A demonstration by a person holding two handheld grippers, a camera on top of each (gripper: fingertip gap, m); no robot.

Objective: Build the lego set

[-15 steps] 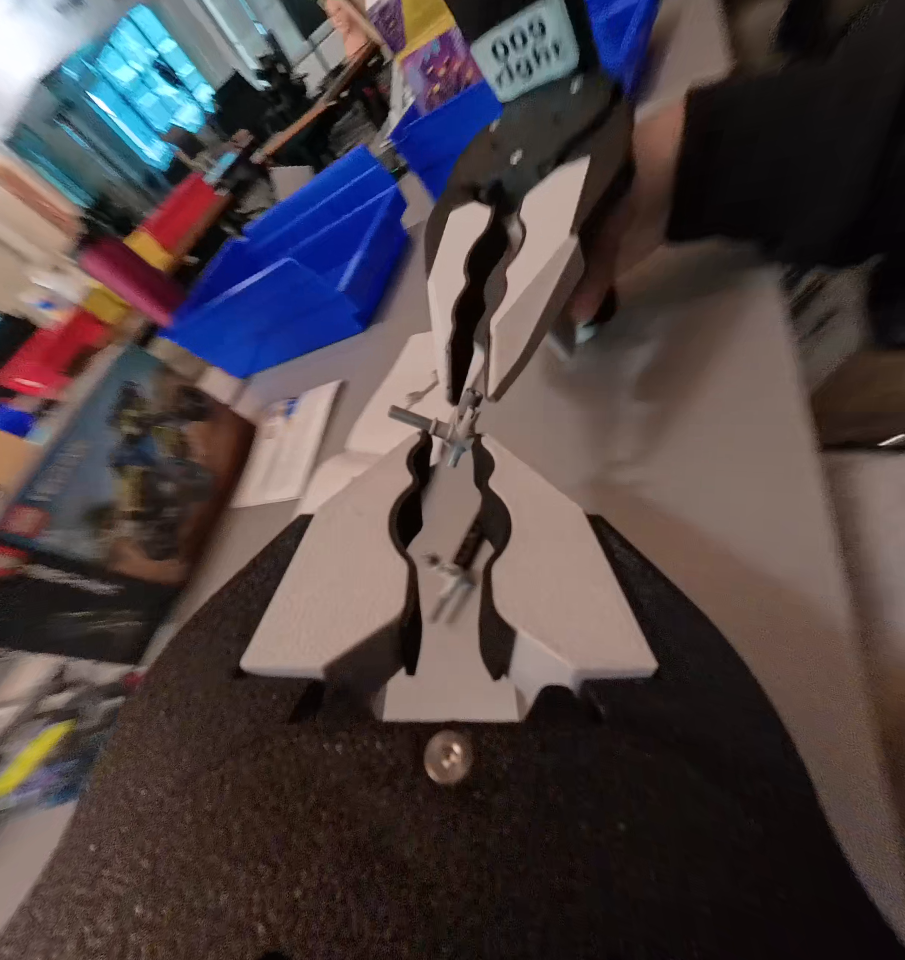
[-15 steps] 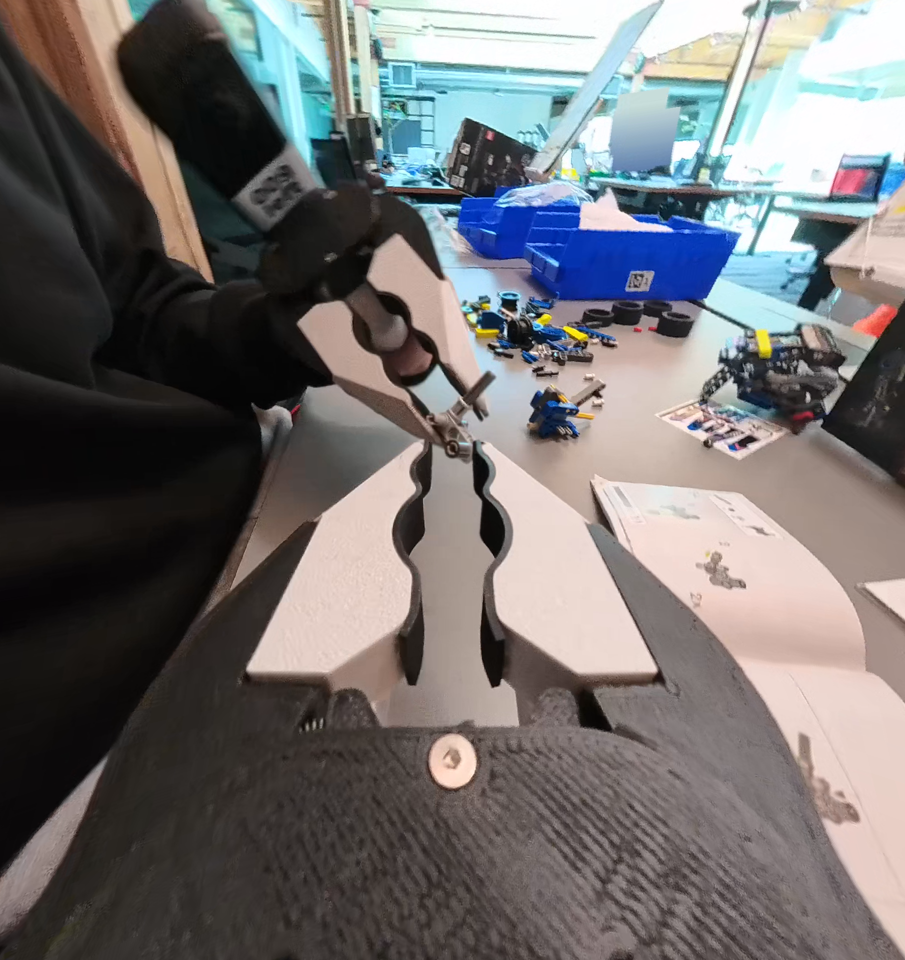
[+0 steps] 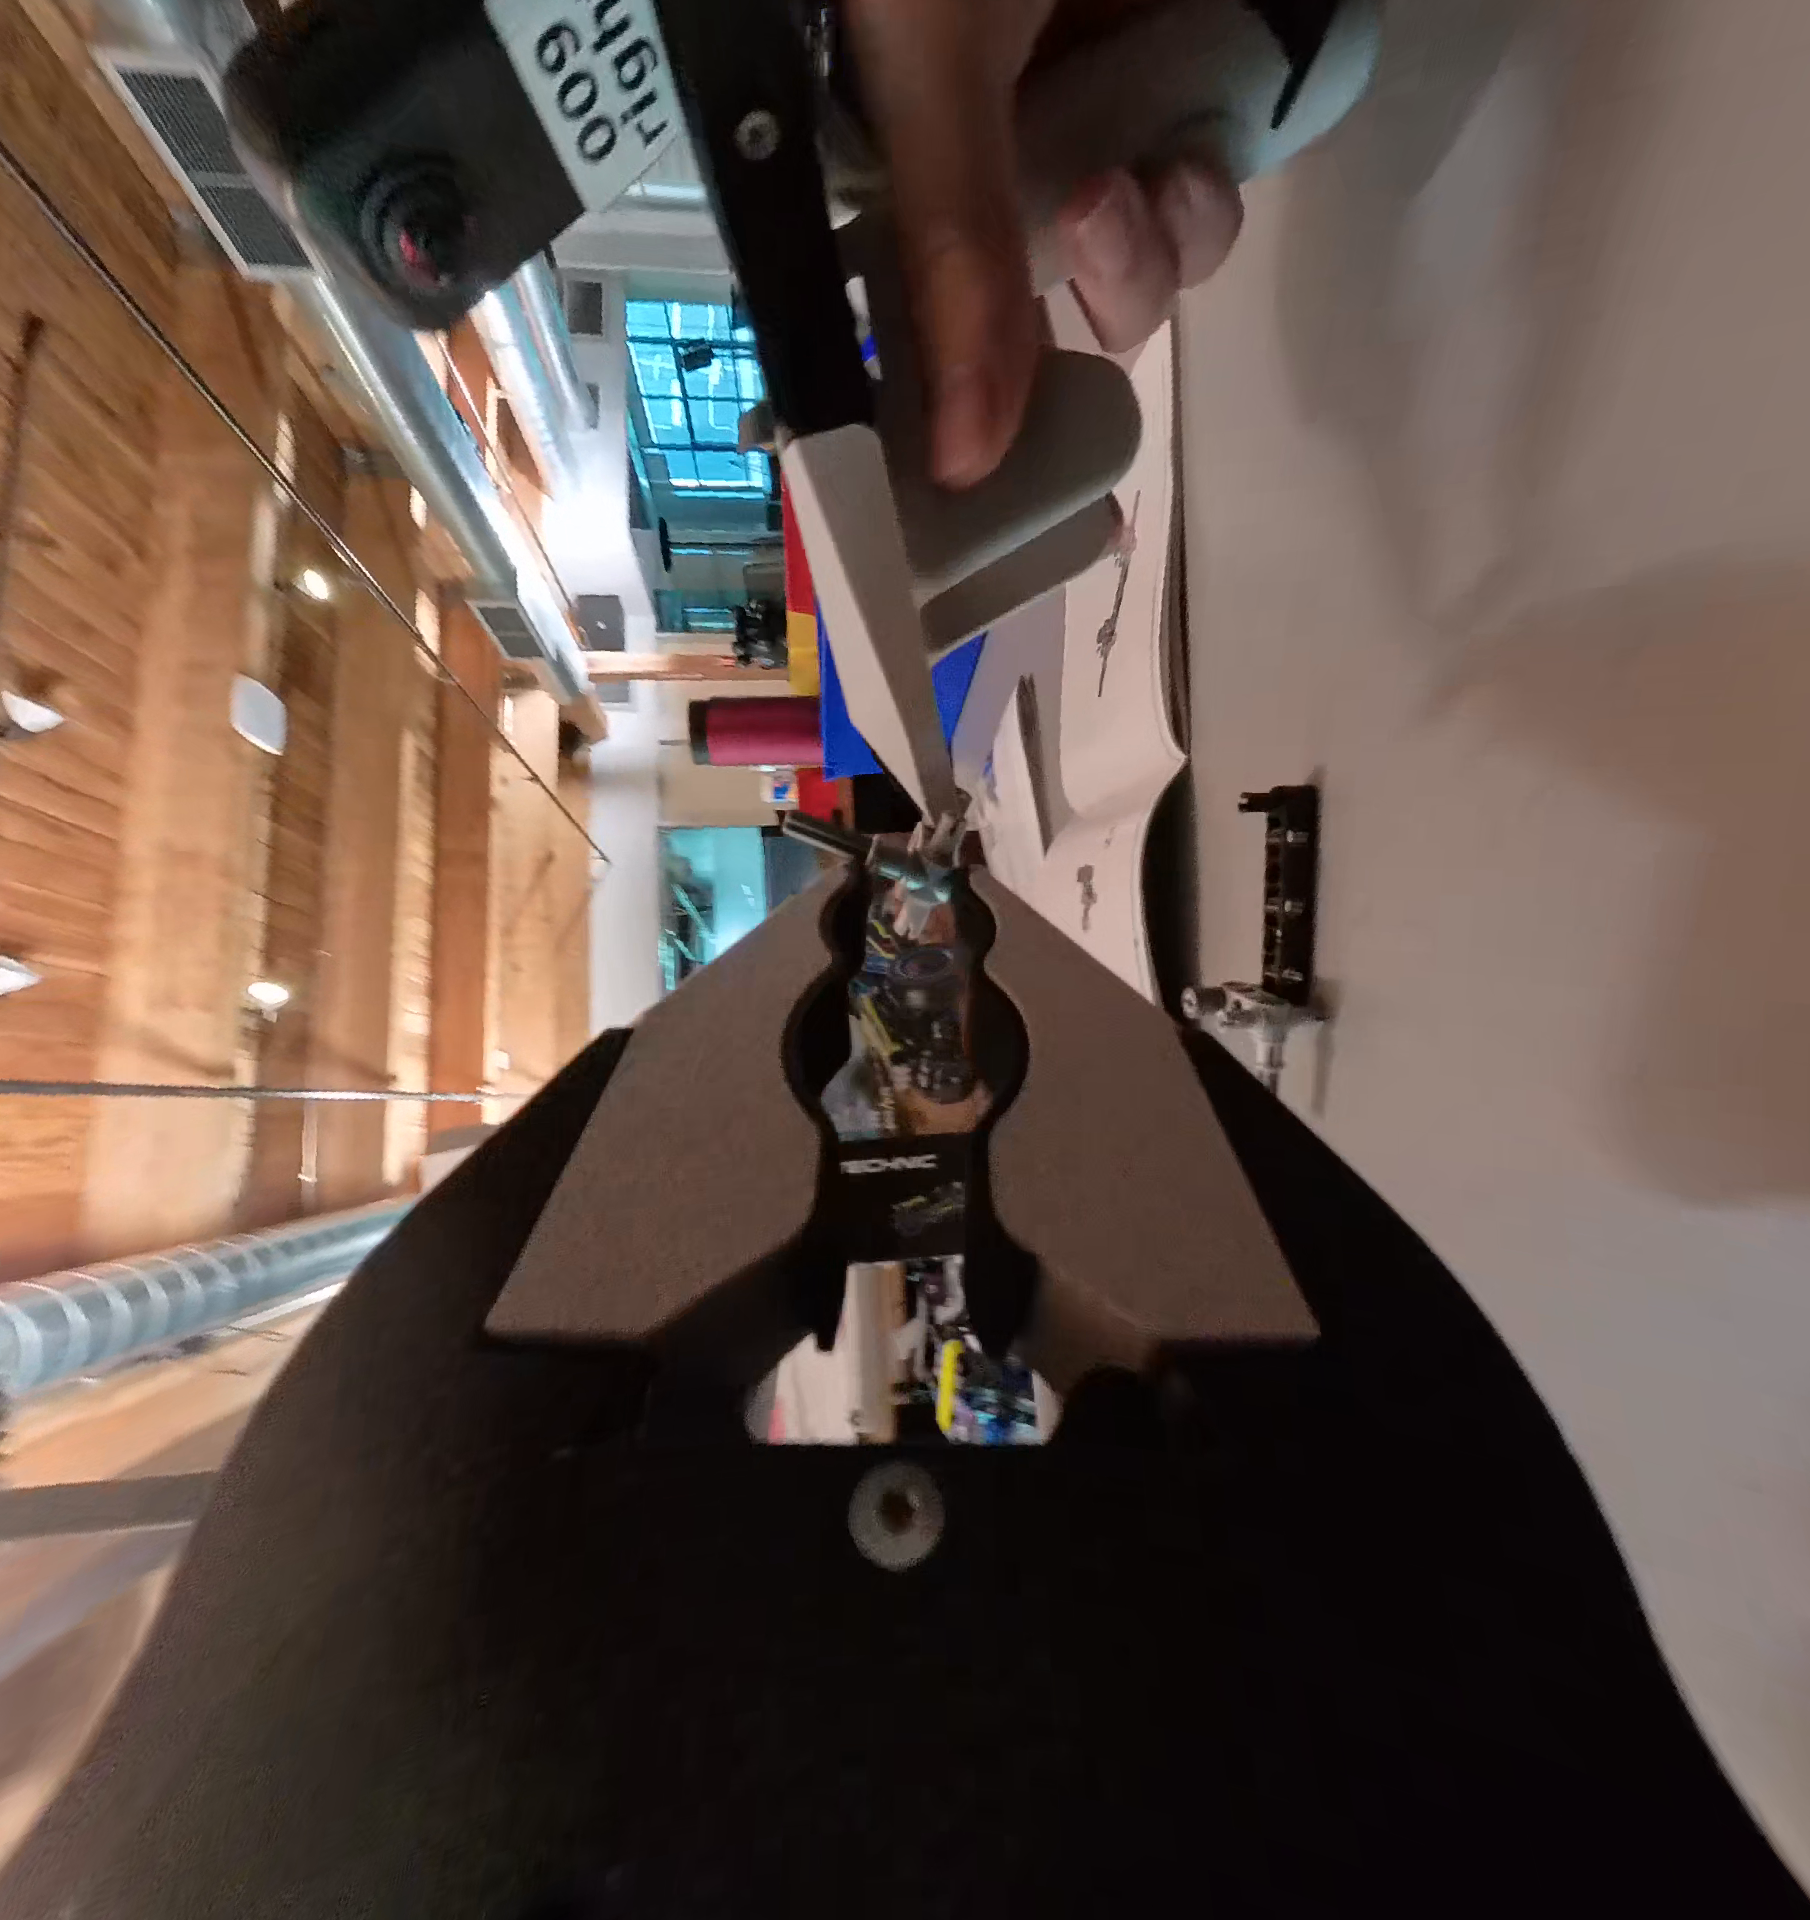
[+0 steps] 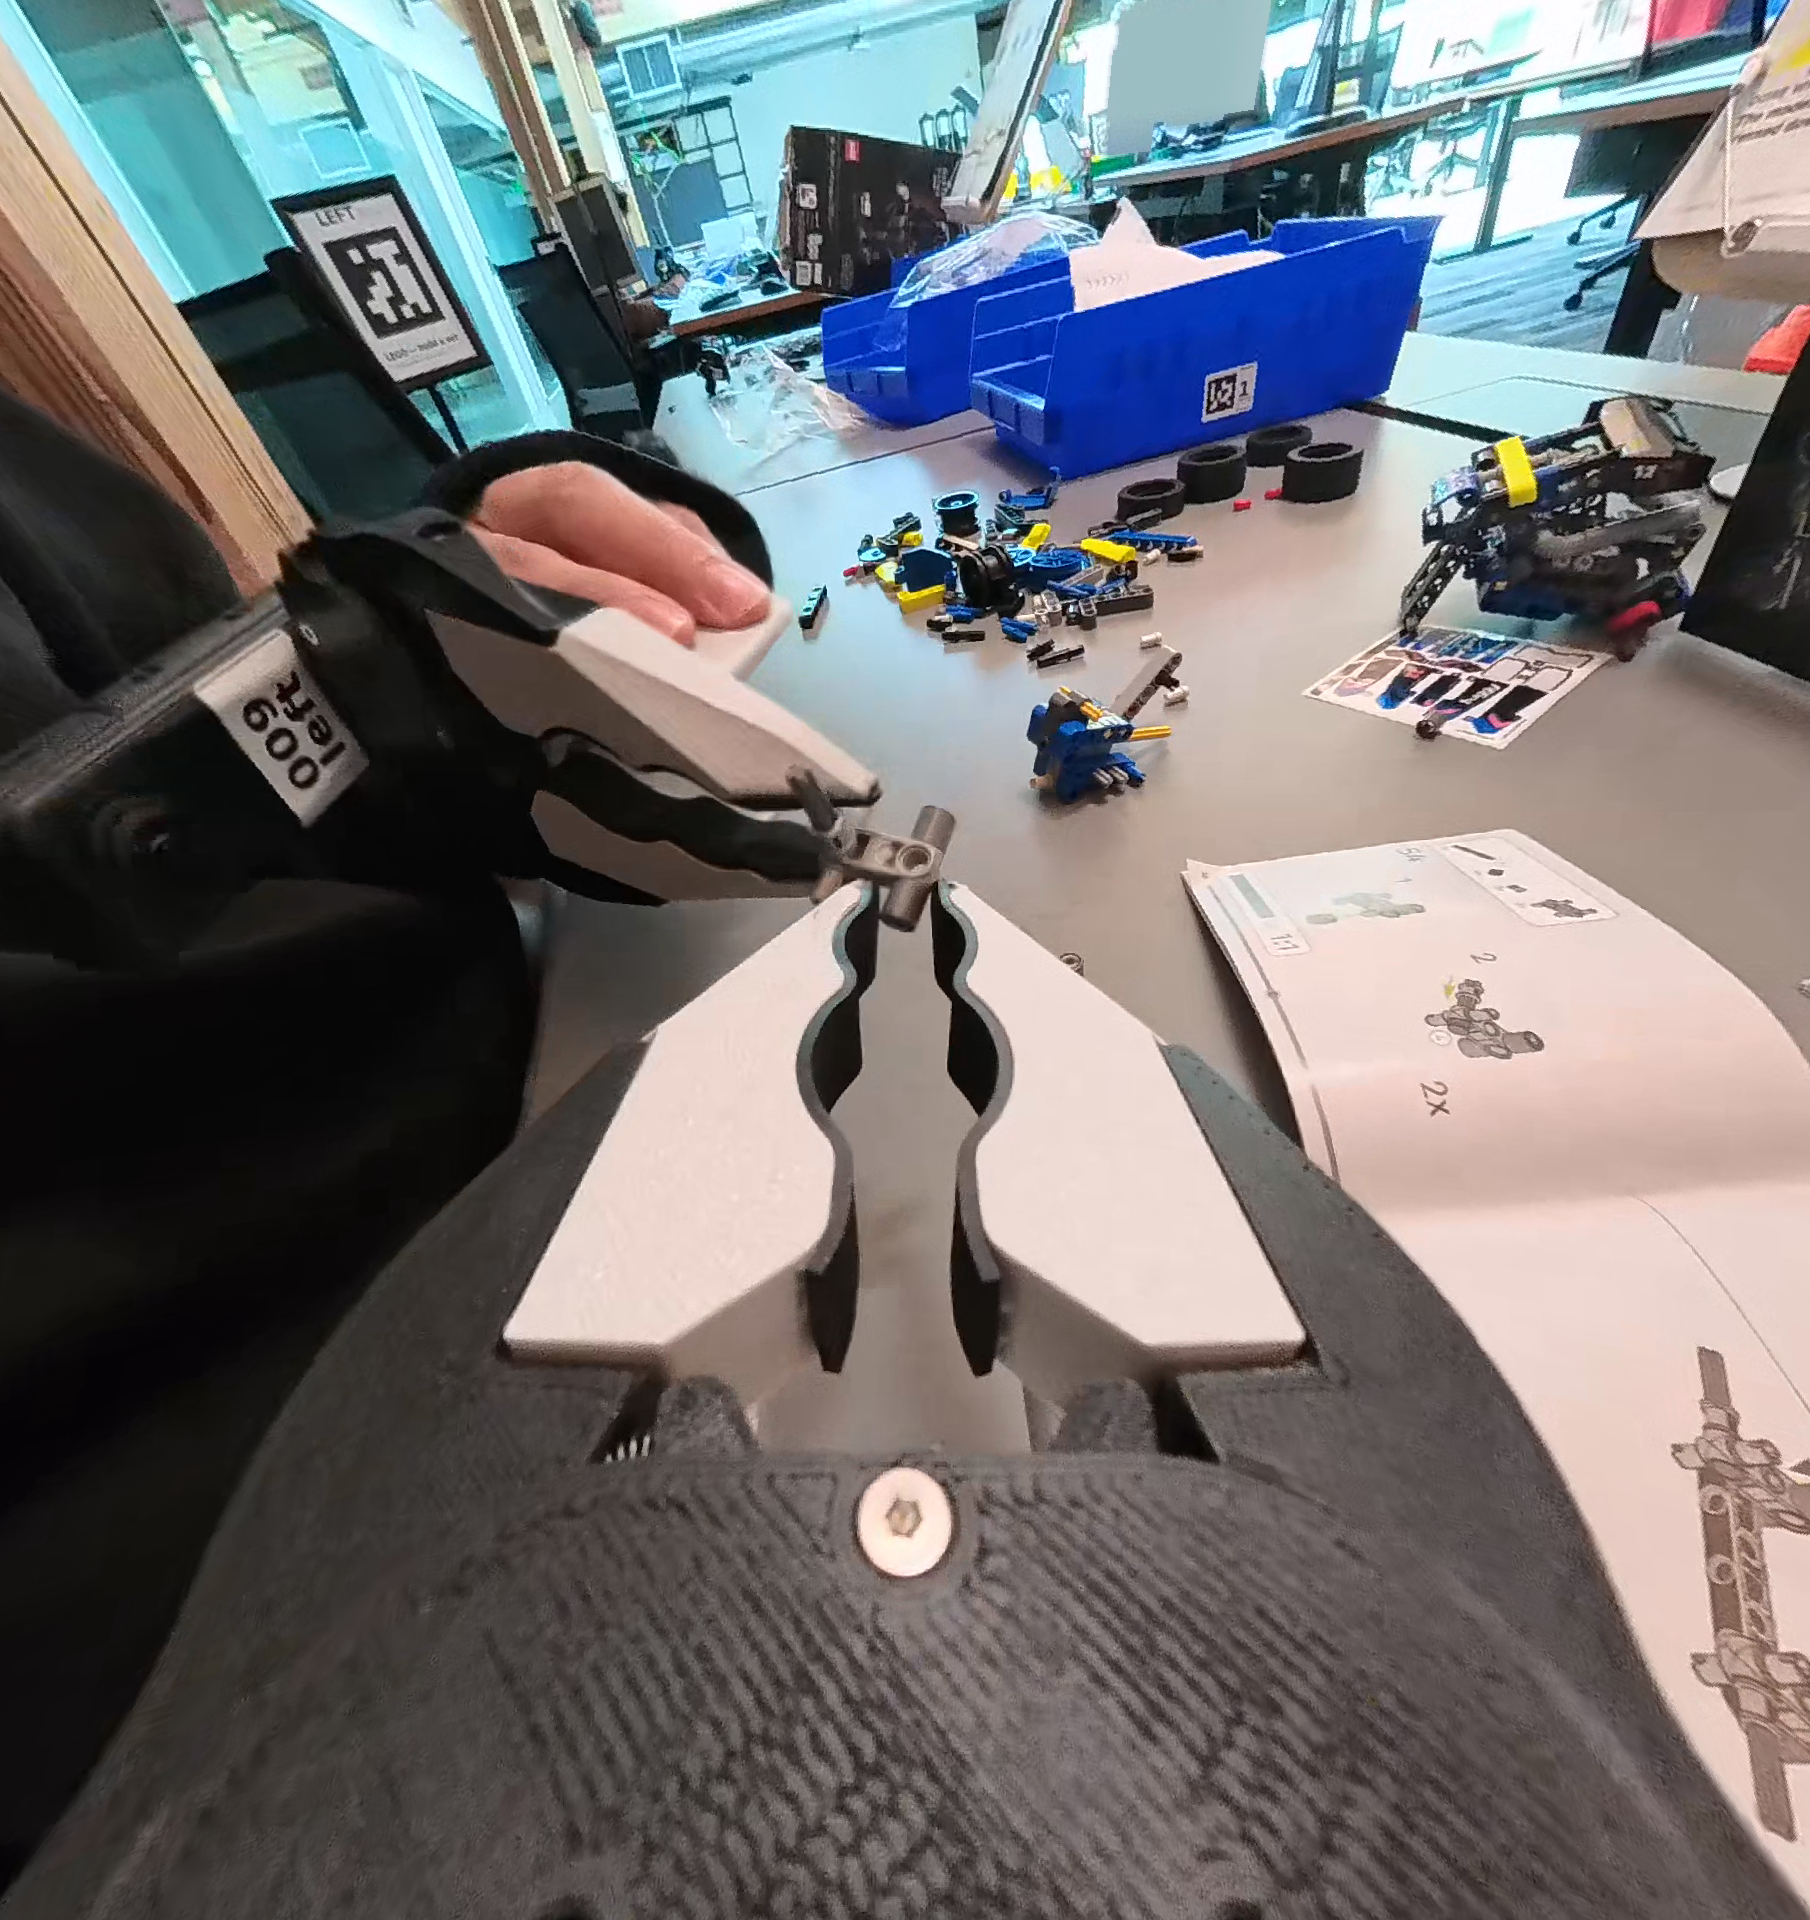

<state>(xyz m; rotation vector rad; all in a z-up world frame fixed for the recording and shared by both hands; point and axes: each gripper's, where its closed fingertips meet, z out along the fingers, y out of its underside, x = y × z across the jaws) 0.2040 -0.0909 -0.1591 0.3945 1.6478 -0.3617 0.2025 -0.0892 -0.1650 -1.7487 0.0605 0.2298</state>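
A small grey Lego assembly (image 4: 885,857) of a connector and short axles is held in the air between both grippers, above the grey table (image 4: 1296,790). My left gripper (image 4: 844,821) comes in from the left and is shut on its left end. My right gripper (image 4: 903,902) is shut on the grey tube at its right end. In the left wrist view the left gripper (image 3: 916,896) lies on its side. There the right gripper (image 3: 942,805) meets it tip to tip at the assembly (image 3: 911,857).
An open instruction booklet (image 4: 1503,1039) lies right of the grippers. Beyond are a blue sub-assembly (image 4: 1083,743), a pile of loose pieces (image 4: 994,582), tyres (image 4: 1244,473), a sticker sheet (image 4: 1452,686), a partly built model (image 4: 1566,520) and blue bins (image 4: 1192,322). A black beam (image 3: 1285,894) lies on the table. Both grippers' tips are close together, under 4 cm apart.
The left gripper has rolled about a quarter turn onto its side and now reaches in from the left, not from above. Both grippers still hold the grey assembly.
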